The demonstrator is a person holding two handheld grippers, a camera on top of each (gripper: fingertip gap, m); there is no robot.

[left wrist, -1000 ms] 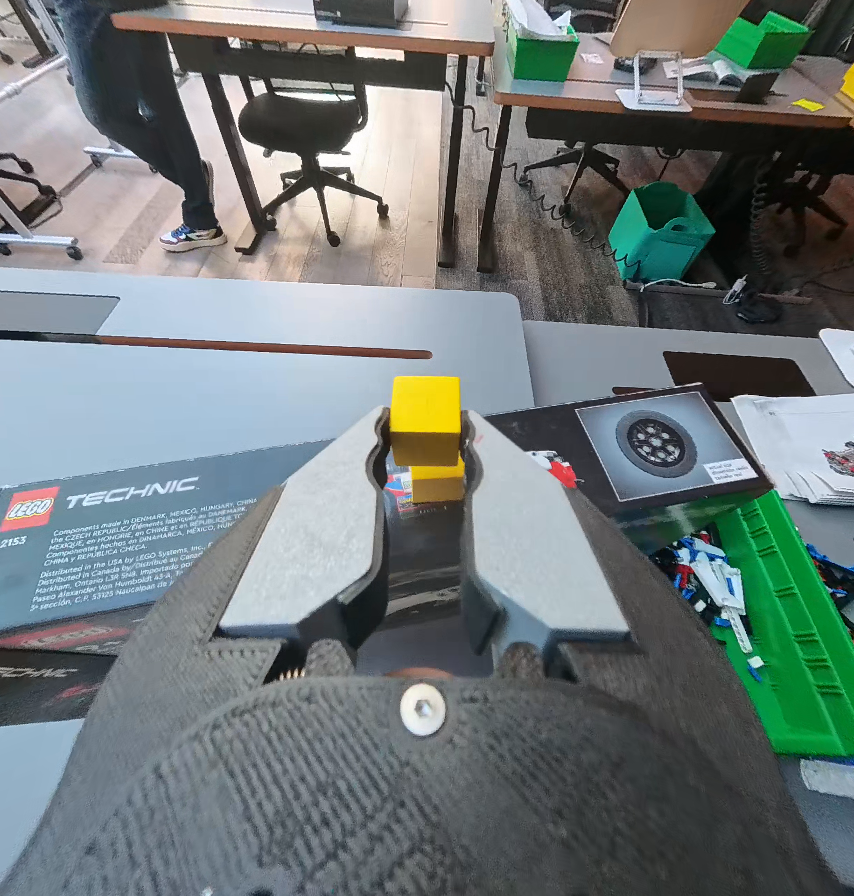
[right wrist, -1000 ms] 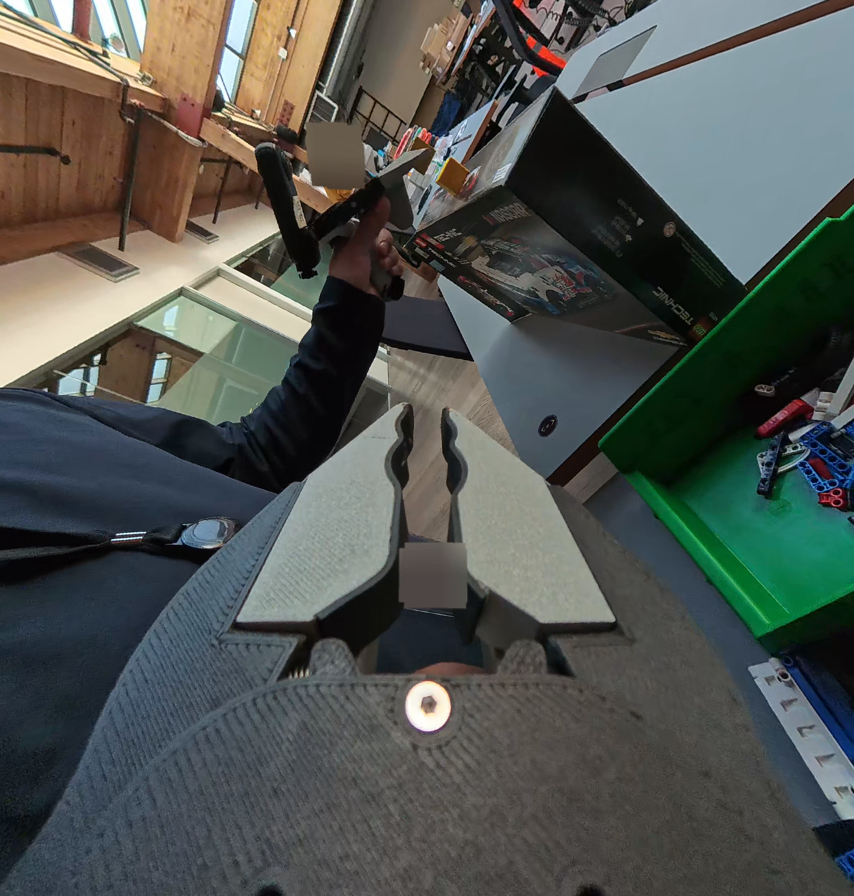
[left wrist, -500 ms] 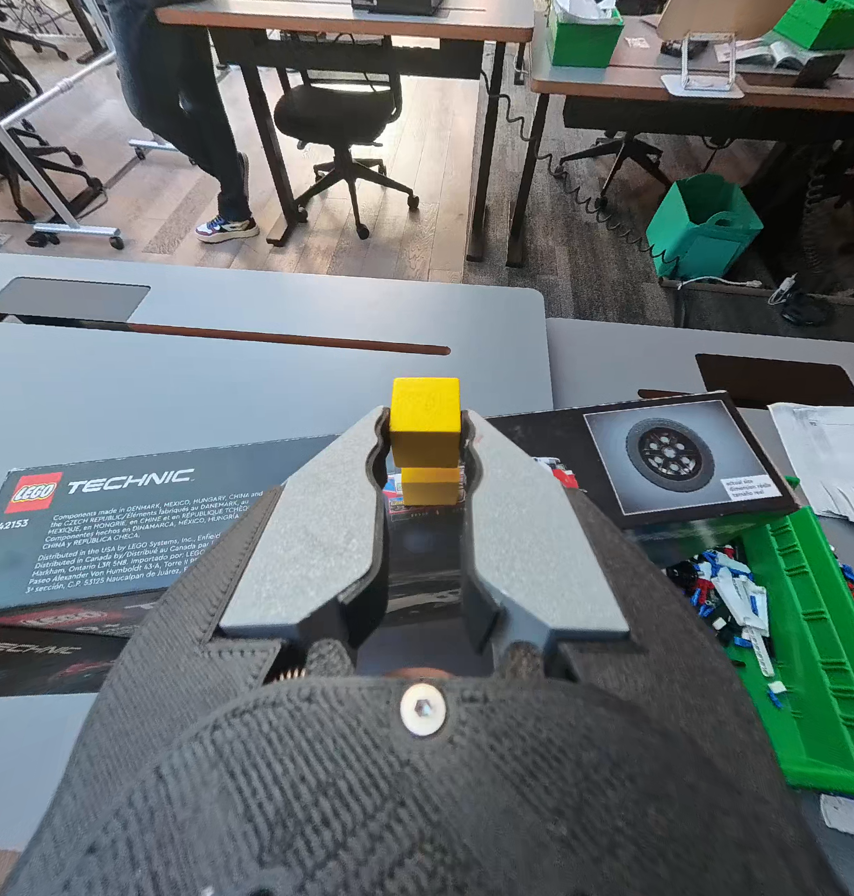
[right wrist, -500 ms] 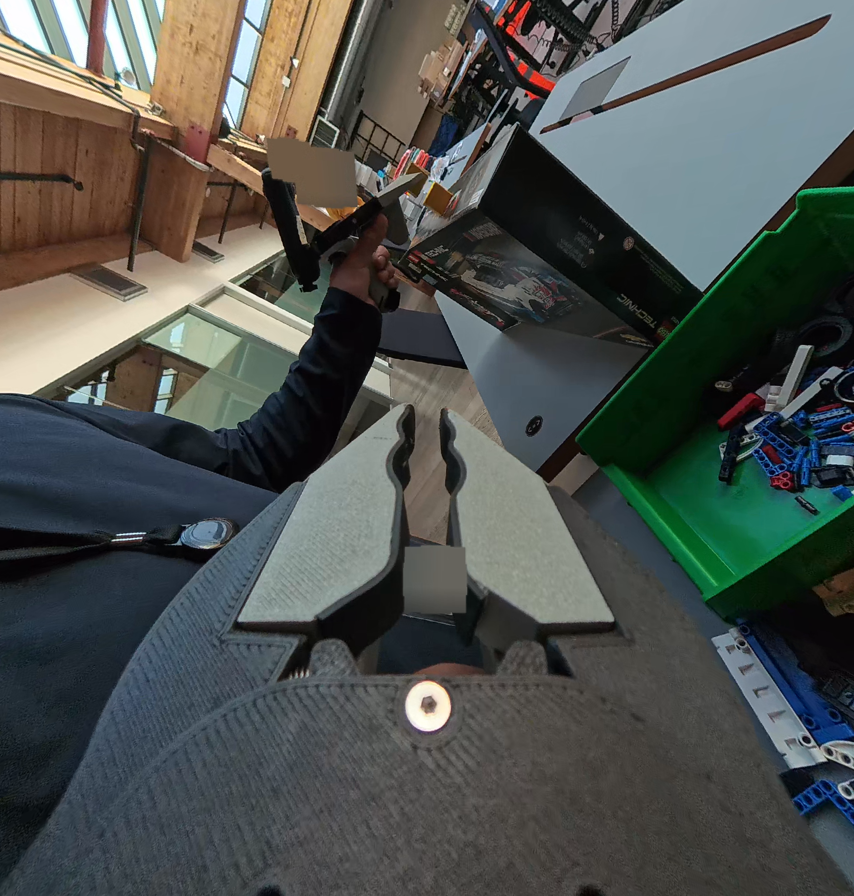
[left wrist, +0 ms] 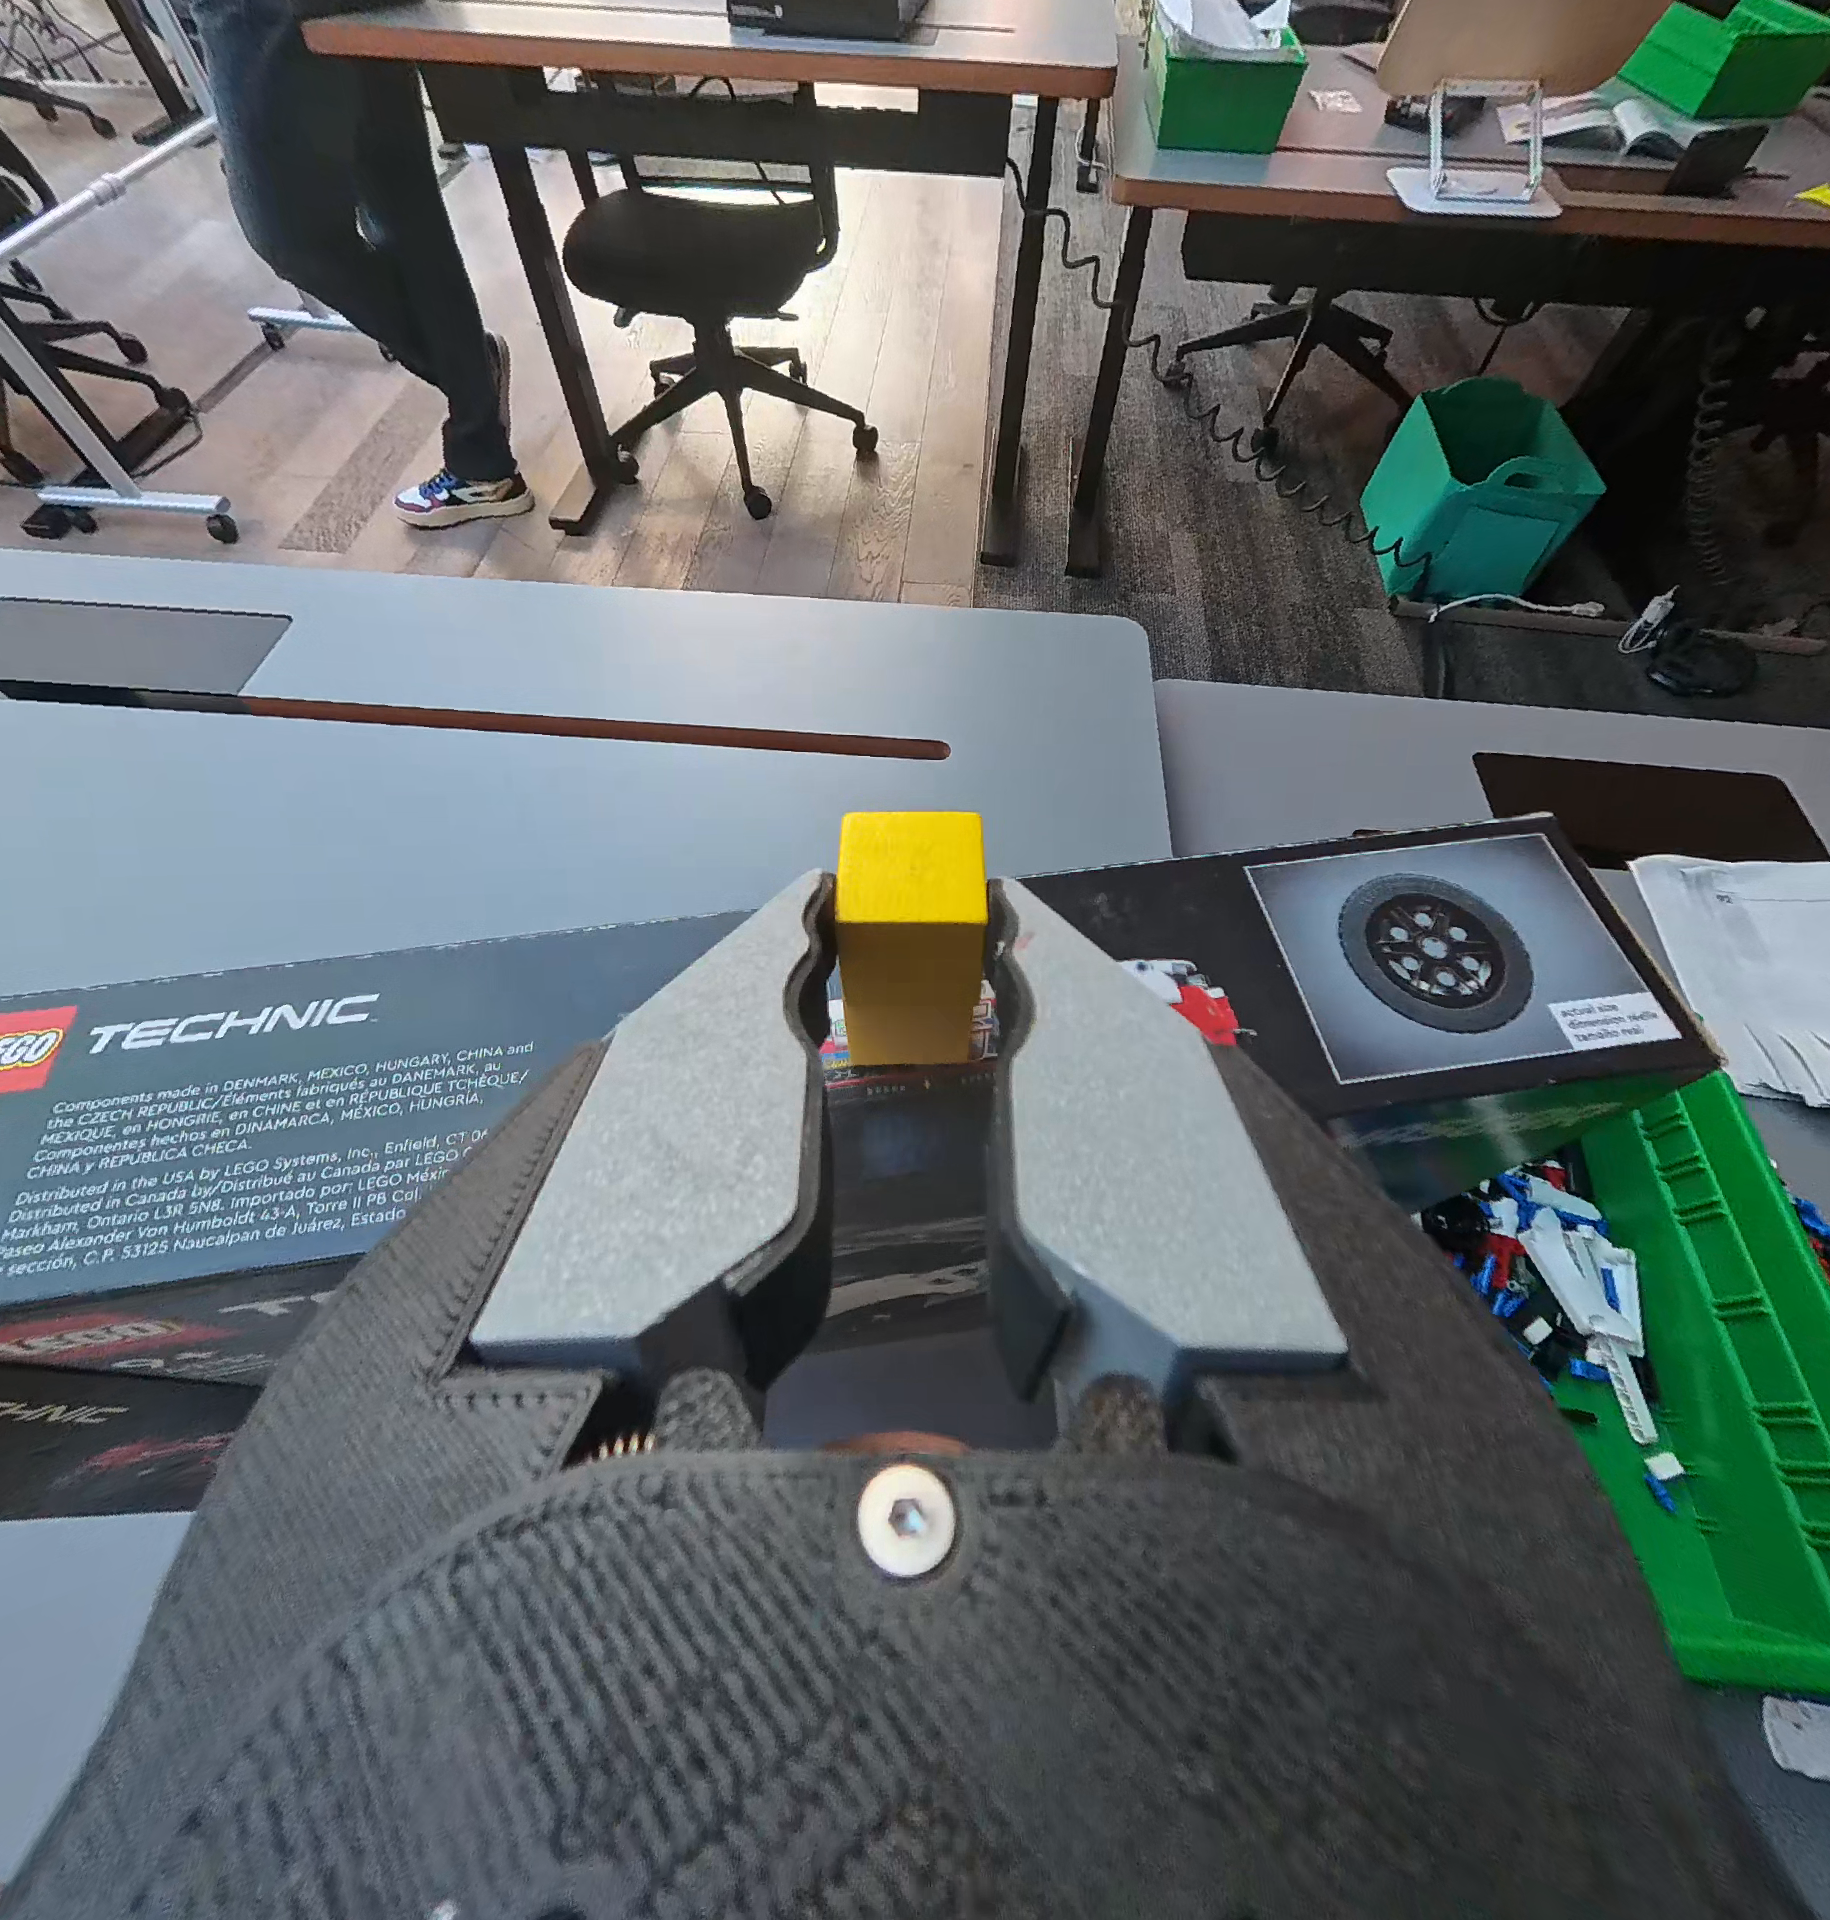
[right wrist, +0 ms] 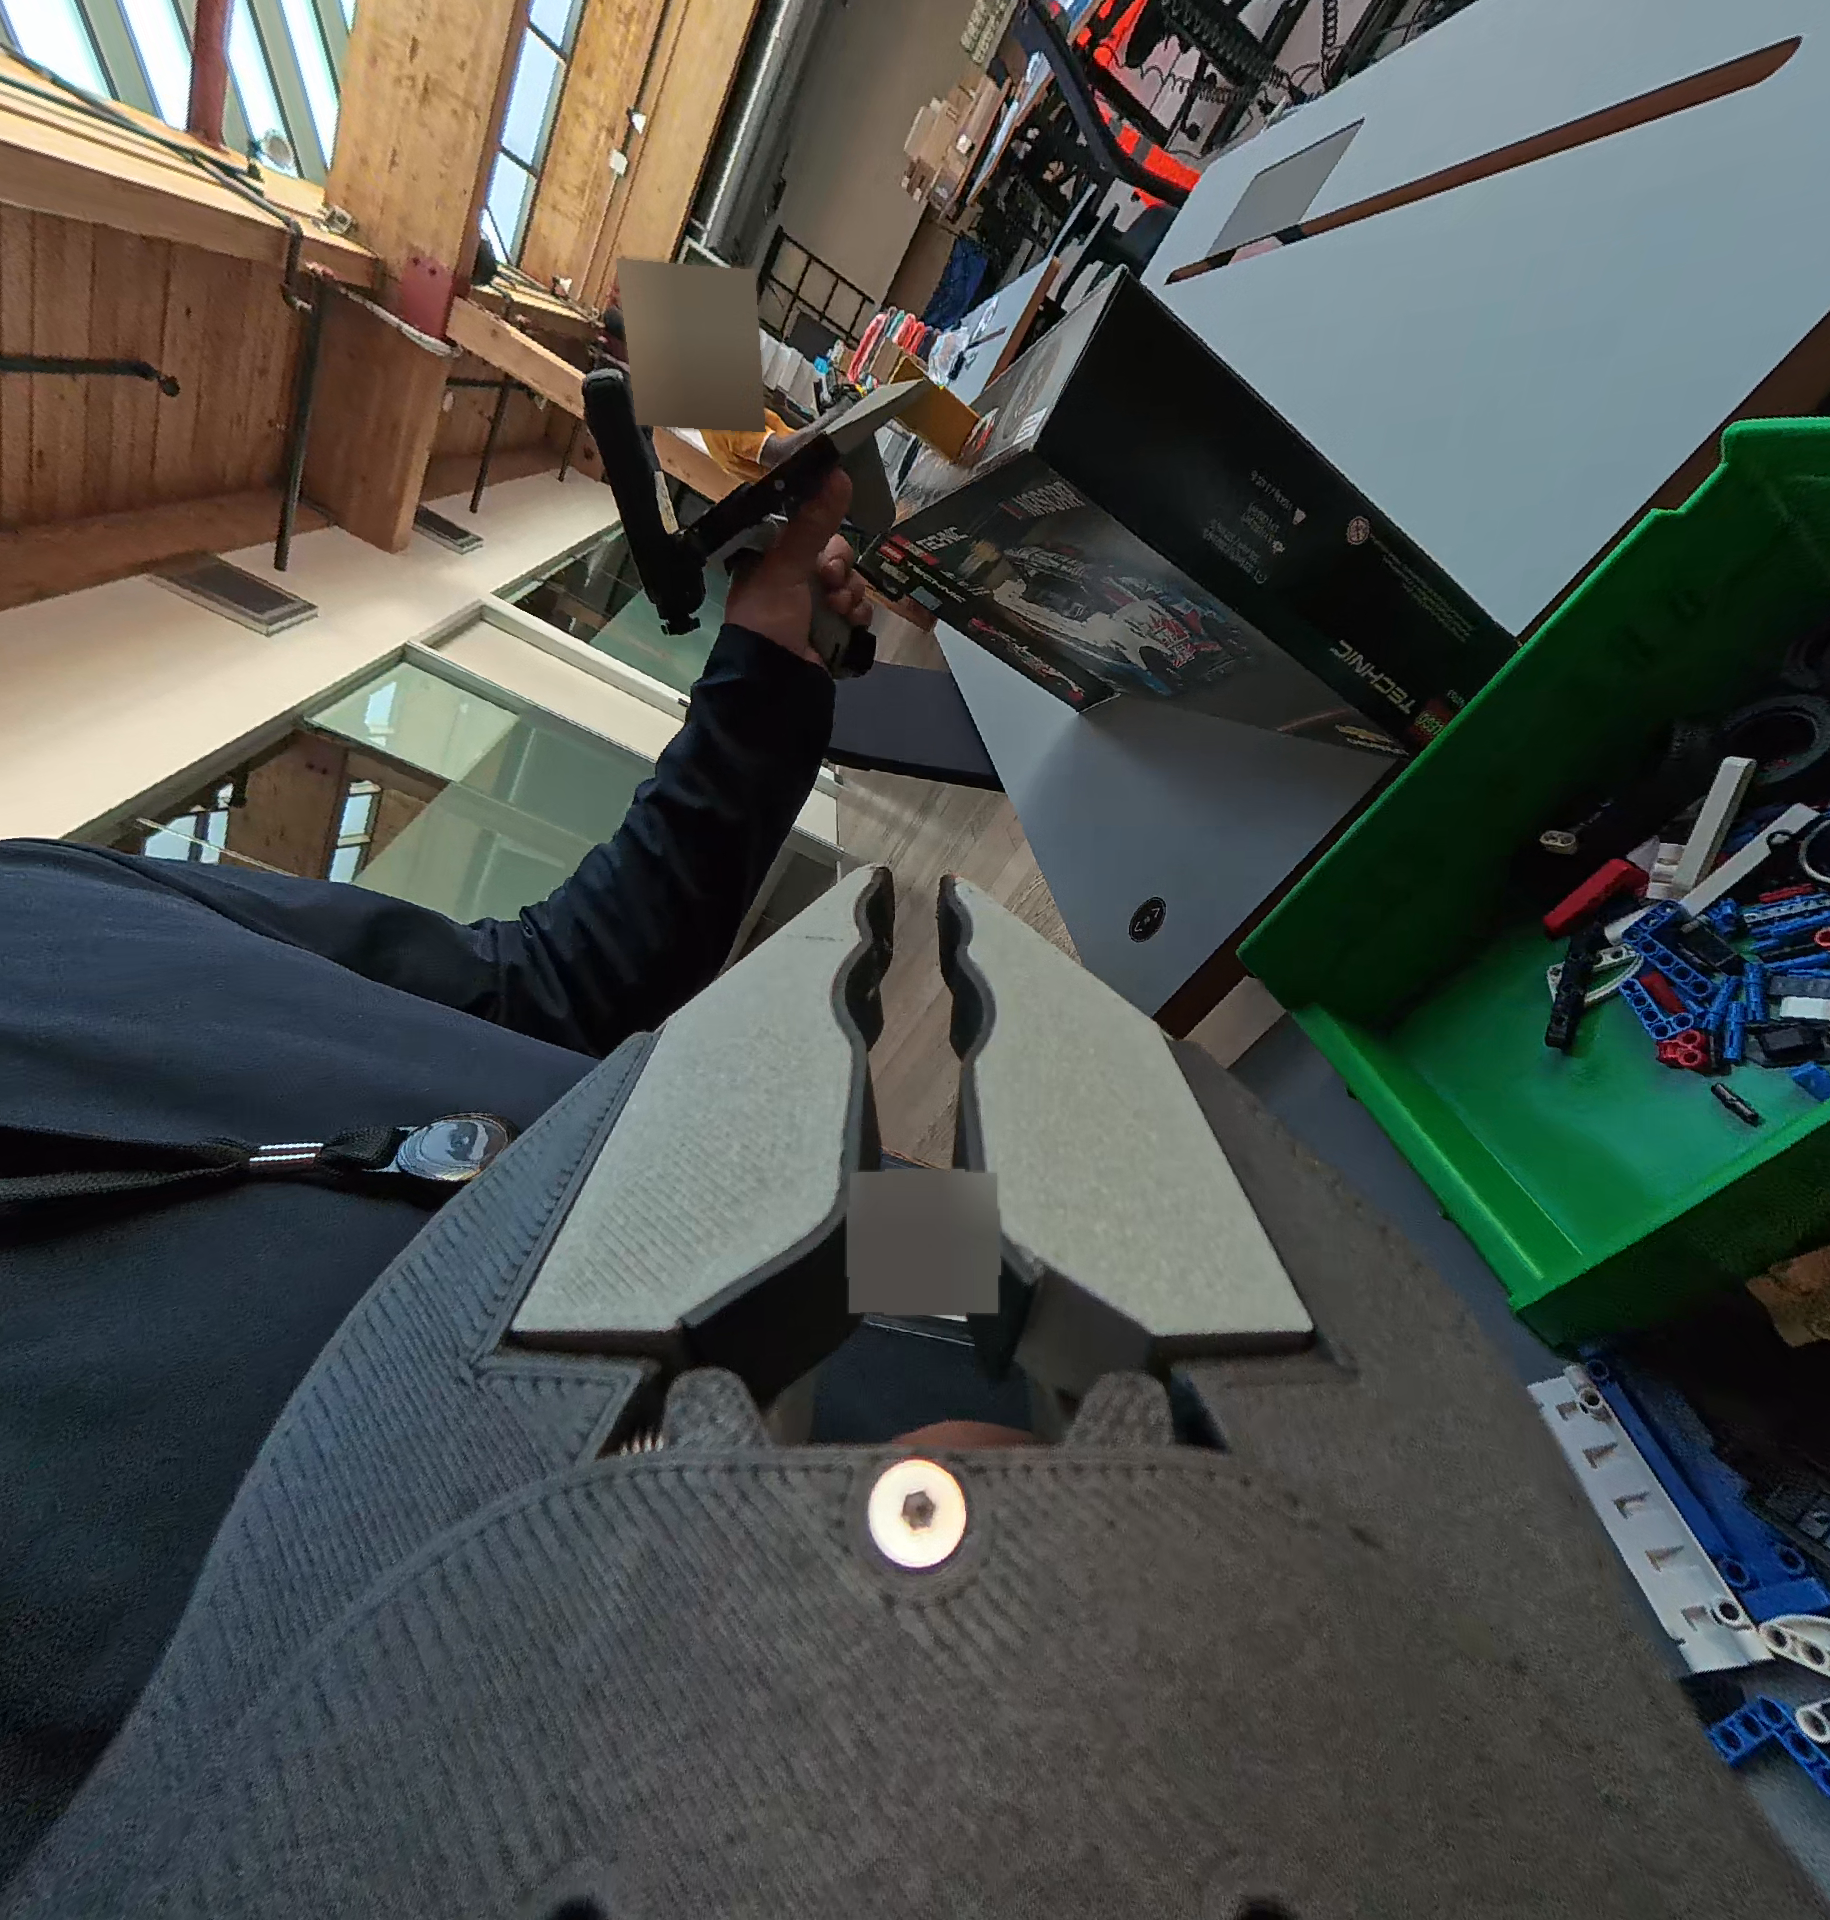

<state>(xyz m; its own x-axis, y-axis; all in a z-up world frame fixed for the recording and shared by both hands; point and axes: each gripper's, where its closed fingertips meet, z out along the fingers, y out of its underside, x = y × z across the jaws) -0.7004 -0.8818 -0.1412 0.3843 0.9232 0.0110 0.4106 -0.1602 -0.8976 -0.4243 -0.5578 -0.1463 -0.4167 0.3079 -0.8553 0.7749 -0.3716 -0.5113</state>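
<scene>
Two grey textured fingers of the left claw [left wrist: 911, 925] are pressed against the sides of a yellow, smooth-faced rectangular block [left wrist: 909, 914], which is pinched near the fingertips with its far end standing out beyond them; a grip so near the tips leaves most of the block exposed, probably so that its free end stays clear. The block is held in the air above a large dark cardboard toy-set box [left wrist: 267, 1132] that lies flat on the grey matte tabletop [left wrist: 475, 831]. To the right of the box a green ribbed plastic bin [left wrist: 1763, 1382] is seen, holding a loose heap of small blue, white, red and black plastic construction pieces [left wrist: 1555, 1278]; farther right, a stack of white printed sheets [left wrist: 1763, 977] lies on the tabletop. The right claw [right wrist: 916, 904] is held off the near edge of the tabletop, beside the person's dark sleeve [right wrist: 630, 883], with only a narrow slit between its wavy-edged fingers and nothing between them.
</scene>
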